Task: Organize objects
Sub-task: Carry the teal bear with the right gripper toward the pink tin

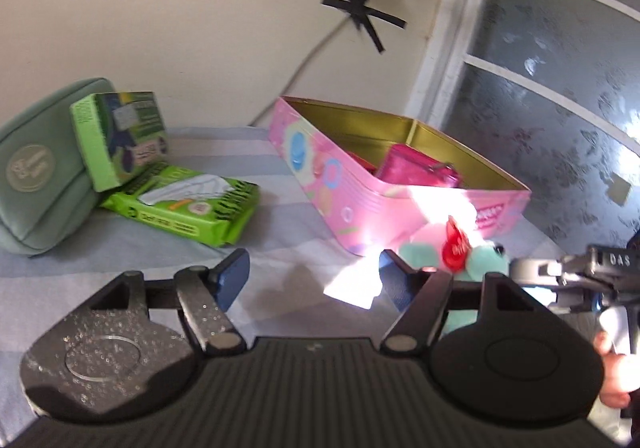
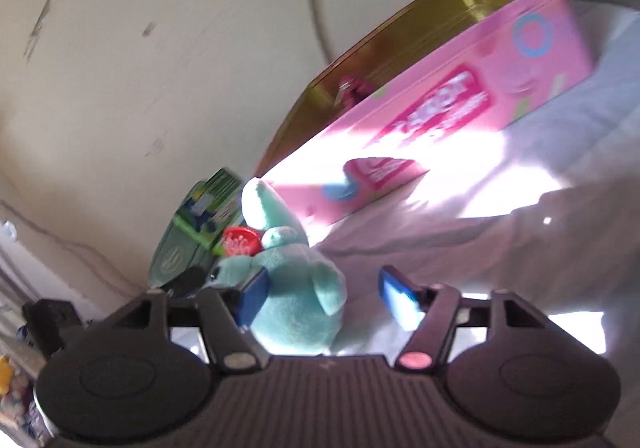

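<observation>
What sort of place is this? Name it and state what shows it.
Probably a bedroom in a home. The things lie on a soft, wrinkled bedsheet set against a painted wall. On it sit a plush toy, a pink tin and a pack of wet wipes.

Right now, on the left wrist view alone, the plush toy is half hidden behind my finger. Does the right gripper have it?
Observer: Not yet. The plush toy sits between the right gripper's open jaws. One pad meets its side and the other stands clear.
Operator: Which part is between them?
Observer: The body. The head pokes out past the touching pad, with an ear pointing toward the pink tin.
</observation>
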`<state>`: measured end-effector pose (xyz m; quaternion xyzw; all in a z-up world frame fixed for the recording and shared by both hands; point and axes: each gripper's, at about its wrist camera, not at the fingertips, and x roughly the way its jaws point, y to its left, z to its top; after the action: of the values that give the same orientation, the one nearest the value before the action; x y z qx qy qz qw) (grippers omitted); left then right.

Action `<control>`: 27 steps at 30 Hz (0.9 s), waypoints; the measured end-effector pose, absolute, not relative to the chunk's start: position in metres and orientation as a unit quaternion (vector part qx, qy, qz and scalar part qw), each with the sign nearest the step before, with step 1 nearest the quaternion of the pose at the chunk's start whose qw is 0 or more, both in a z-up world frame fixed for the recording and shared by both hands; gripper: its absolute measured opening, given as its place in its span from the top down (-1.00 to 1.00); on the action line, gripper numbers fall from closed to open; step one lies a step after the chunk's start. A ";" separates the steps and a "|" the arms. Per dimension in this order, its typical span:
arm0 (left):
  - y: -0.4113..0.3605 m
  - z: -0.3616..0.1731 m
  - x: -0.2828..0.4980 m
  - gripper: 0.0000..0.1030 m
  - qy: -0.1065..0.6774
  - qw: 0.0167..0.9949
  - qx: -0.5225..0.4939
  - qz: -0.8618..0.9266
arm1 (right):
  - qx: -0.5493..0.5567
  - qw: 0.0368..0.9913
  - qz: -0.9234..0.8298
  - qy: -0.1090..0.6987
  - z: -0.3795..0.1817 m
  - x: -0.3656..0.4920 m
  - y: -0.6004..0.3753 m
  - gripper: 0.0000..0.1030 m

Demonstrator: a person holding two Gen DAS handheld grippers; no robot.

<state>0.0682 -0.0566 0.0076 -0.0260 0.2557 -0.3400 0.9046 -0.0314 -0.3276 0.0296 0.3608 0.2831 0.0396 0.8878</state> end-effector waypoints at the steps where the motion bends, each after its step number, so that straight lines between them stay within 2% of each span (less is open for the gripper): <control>1: -0.063 0.007 0.065 -0.41 0.256 0.902 -0.016 -0.347 | 0.357 0.893 0.020 0.273 0.030 -0.036 -0.333 -0.43; 6: -0.086 0.003 0.055 -0.41 0.262 0.899 0.009 -0.351 | 0.364 0.900 0.003 0.240 0.031 -0.047 -0.351 -0.49; 16: -0.099 -0.010 0.057 -0.41 0.291 0.912 0.036 -0.288 | 0.357 0.904 0.004 0.236 0.015 -0.054 -0.357 -0.47; 27: -0.097 -0.017 0.061 -0.44 0.299 0.919 0.040 -0.253 | 0.293 0.931 0.004 0.218 0.015 -0.052 -0.339 -0.70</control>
<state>0.0608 -0.0968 -0.0171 0.0404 0.2987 -0.2530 0.9193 -0.0516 -0.3394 0.0146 0.2933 0.2175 0.0039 0.9310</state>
